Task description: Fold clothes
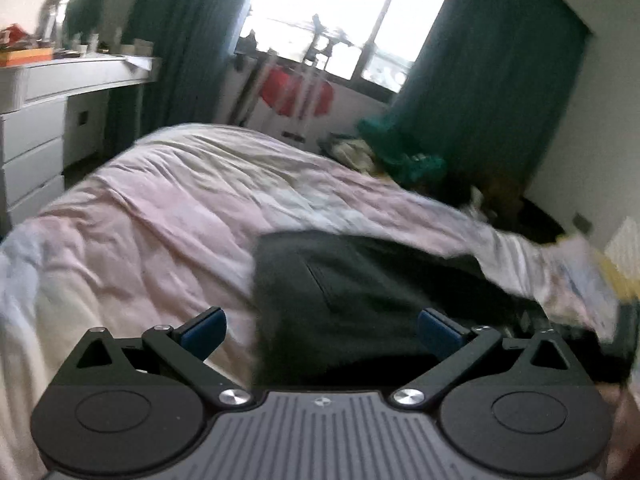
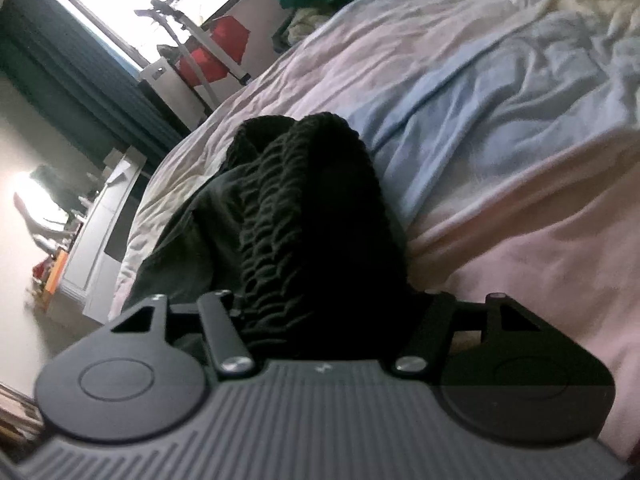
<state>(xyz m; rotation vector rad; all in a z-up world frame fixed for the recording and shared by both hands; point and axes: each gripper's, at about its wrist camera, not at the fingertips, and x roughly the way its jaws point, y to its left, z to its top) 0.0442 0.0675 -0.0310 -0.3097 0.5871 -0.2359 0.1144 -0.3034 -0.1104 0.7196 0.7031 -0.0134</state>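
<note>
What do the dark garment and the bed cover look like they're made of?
Dark garment: seemingly soft matte woven cloth; the bunched part in the right gripper shows puckered ridges, probably an elasticated band. Flat and smooth with a seam in the left wrist view. Bed cover: thin, matte, cotton-like fabric in pale pink and blue, finely creased all over. Fibre cannot be confirmed.

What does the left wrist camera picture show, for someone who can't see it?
The left claw is wide open just above a dark garment lying on a rumpled pink and white bed. Behind the bed are a bright window with green curtains, and a white dresser on the left. The picture is blurry.
</note>
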